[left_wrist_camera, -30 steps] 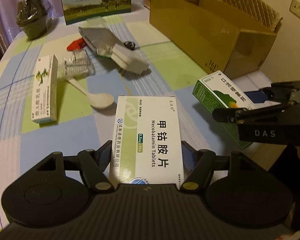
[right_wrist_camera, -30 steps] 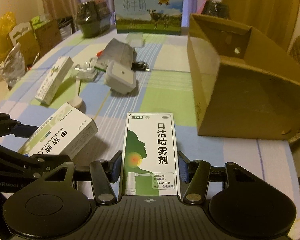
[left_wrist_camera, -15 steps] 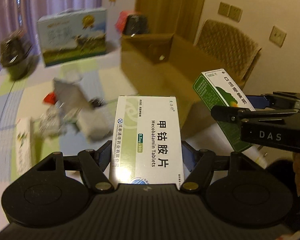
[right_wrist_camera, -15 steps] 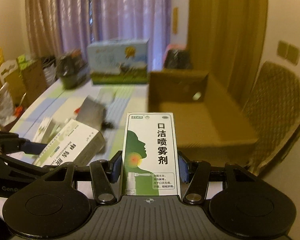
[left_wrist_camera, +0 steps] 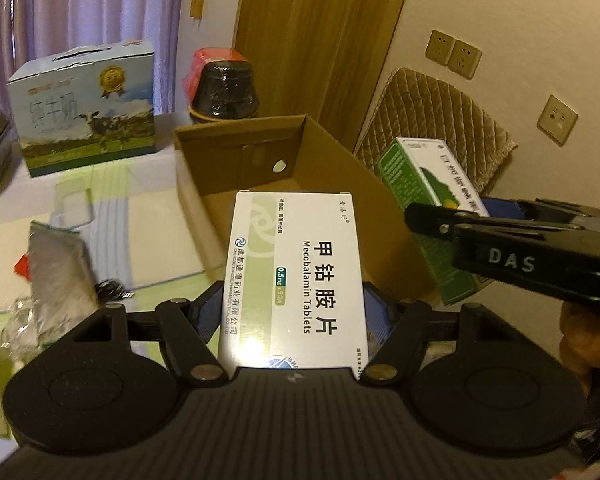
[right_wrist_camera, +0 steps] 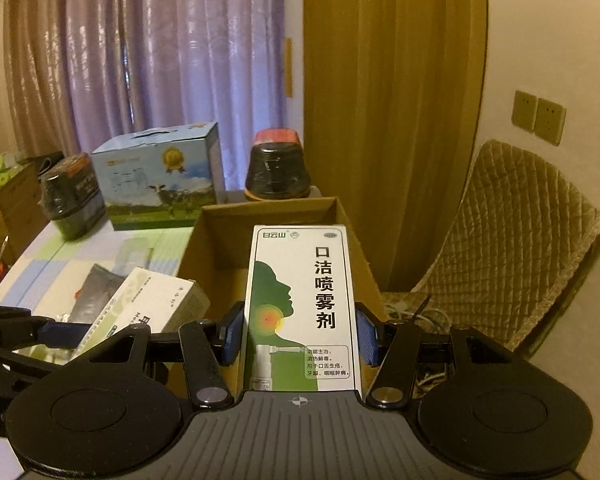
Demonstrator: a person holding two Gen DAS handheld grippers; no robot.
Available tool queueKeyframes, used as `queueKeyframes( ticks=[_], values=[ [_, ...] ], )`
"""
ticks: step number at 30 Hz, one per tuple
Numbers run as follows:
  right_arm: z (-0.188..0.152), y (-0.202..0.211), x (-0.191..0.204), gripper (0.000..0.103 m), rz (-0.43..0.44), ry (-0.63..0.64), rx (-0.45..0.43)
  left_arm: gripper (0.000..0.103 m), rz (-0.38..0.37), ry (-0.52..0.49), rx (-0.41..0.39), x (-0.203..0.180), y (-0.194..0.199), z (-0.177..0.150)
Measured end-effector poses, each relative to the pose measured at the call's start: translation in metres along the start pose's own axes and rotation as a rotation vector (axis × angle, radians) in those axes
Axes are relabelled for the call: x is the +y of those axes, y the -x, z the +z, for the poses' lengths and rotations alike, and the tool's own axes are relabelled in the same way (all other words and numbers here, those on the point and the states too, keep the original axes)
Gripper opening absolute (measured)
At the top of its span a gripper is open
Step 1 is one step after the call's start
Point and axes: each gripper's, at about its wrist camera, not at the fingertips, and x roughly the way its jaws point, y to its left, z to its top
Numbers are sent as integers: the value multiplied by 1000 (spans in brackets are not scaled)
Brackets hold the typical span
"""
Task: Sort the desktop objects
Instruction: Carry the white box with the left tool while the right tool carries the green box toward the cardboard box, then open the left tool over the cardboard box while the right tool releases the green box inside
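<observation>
The near end of the white tablet box is hidden behind the body of the left hand-held gripper, whose blue pads clamp its long sides; it hangs above the open cardboard box. The green spray box is gripped the same way by the right hand-held gripper, its lower edge also covered, and it too sits in front of the cardboard box's opening. The inside floor of that box is mostly blocked from sight. On the worktop, a checked cloth of pale green, blue and white, a silver pouch and some clear plastic are blurred. Farther back stand a milk carton and a dark wrapped pot. Behind are purple curtains, a wooden door, wall sockets and a quilted chair.
</observation>
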Motion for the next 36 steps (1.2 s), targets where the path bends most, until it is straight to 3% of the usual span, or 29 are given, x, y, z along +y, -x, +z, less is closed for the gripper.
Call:
queueKeyframes(
  ticks=[11,15,17,31,33,34,36],
  values=[
    [6,-44,-42,52,7,-96,42,67,13,45,3,-6,-46,25],
    [2,-53,-46,52,14,-112,57,67,-14,83,4,-3,-55,24],
    [-1,-56,-48,52,12,-120,63,71,-12,96,5,-2,-59,23],
    [-6,-60,-42,52,15,-116,77,71,52,135,-24,31,-26,1],
    [-5,-60,-42,57,17,-123,56,71,59,142,-26,35,-21,-1],
    [-4,-59,-42,71,13,-126,52,71,58,142,-28,36,-18,-2],
    [-3,-53,-41,77,5,-135,21,72,61,142,-32,38,-12,-5]
  ],
)
